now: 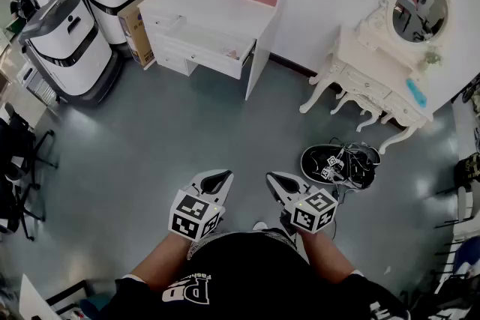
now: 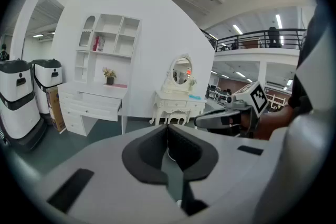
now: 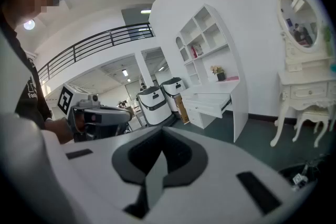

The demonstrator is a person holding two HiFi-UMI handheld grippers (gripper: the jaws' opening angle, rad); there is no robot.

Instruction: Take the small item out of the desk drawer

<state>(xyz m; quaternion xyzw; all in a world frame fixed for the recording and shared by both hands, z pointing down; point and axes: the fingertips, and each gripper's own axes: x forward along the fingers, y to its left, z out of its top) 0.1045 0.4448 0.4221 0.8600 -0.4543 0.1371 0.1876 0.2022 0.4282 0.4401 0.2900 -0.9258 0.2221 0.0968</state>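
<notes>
The white desk [image 1: 214, 11] stands far off across the floor, against the wall. Its top drawer [image 1: 202, 41] is pulled open, and a small pale thing [image 1: 231, 53] lies at the drawer's right end, too small to make out. My left gripper [image 1: 218, 180] and right gripper [image 1: 277, 180] are side by side close to my body, both shut and holding nothing. The desk [image 2: 89, 98] shows at the left of the left gripper view, beyond the shut jaws of the left gripper [image 2: 168, 126]. In the right gripper view the open drawer [image 3: 210, 105] lies ahead of the right gripper [image 3: 161, 131].
Two white-and-grey machines [image 1: 71, 41] and a cardboard box [image 1: 139, 30] stand left of the desk. To its right is a white vanity table with an oval mirror [image 1: 382, 79]. A black round base with cables [image 1: 337, 162] lies on the floor near my right gripper. Black chairs [image 1: 19, 161] line the left edge.
</notes>
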